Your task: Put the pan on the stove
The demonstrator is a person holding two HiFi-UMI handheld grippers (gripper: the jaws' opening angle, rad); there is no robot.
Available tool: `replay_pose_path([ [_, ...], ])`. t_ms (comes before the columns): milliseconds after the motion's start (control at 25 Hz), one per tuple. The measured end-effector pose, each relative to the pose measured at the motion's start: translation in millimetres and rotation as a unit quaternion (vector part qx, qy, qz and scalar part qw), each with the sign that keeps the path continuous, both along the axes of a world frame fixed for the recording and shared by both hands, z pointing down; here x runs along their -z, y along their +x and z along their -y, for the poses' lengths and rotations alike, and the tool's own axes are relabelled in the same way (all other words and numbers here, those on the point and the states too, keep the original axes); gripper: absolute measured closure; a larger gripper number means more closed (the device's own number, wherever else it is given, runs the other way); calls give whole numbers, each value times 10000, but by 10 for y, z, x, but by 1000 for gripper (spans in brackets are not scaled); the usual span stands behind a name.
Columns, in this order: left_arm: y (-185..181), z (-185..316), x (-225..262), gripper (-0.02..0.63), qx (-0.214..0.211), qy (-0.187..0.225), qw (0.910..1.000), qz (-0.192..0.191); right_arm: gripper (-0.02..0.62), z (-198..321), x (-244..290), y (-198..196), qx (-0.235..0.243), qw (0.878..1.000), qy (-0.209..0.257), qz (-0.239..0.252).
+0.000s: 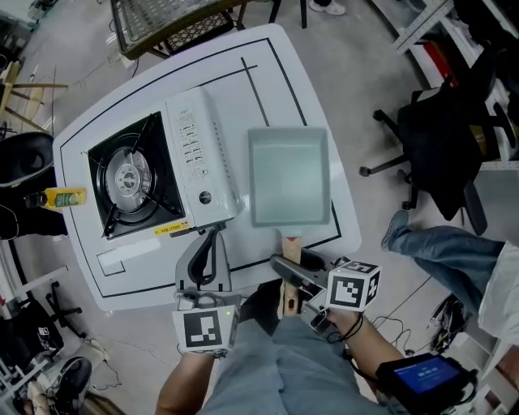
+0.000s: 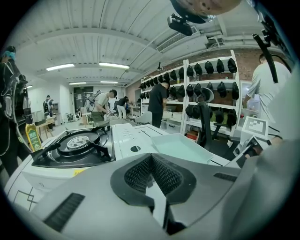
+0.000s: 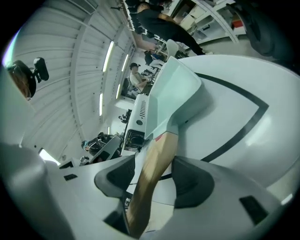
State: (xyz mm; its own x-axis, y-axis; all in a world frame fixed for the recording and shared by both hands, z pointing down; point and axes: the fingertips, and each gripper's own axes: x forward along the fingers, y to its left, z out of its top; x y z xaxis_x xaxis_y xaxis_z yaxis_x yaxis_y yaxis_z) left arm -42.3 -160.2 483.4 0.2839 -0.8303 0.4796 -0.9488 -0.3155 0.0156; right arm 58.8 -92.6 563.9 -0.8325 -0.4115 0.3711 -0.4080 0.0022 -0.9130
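A square pale-green pan [image 1: 288, 174] lies flat on the white table [image 1: 324, 97], to the right of the stove [image 1: 154, 174]. Its wooden handle [image 1: 290, 247] points toward me, past the table's front edge. My right gripper [image 1: 290, 280] is shut on that handle [image 3: 154, 164], with the pads pressed to both sides and the pan [image 3: 176, 93] straight ahead. My left gripper [image 1: 212, 243] is shut with nothing in it, just in front of the stove's front edge. From the left gripper [image 2: 151, 176] the burner [image 2: 77, 143] shows ahead on the left and the pan [image 2: 180, 147] ahead on the right.
The stove's white control side [image 1: 203, 154] lies between the burner [image 1: 130, 178] and the pan. A yellow bottle [image 1: 61, 197] sits off the table's left edge. A black office chair [image 1: 442, 142] stands to the right, and a wire rack [image 1: 162, 20] behind the table.
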Motion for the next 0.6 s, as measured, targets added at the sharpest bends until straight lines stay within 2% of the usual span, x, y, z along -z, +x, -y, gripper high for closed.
replay_pose_path([
  [280, -92, 5, 41, 588, 125, 57, 9999, -85, 370, 37, -50, -17, -88, 9997, -247, 30],
  [600, -136, 18, 89, 588, 222, 131, 9996, -136, 408, 43, -52, -14, -207, 9990, -357, 200],
])
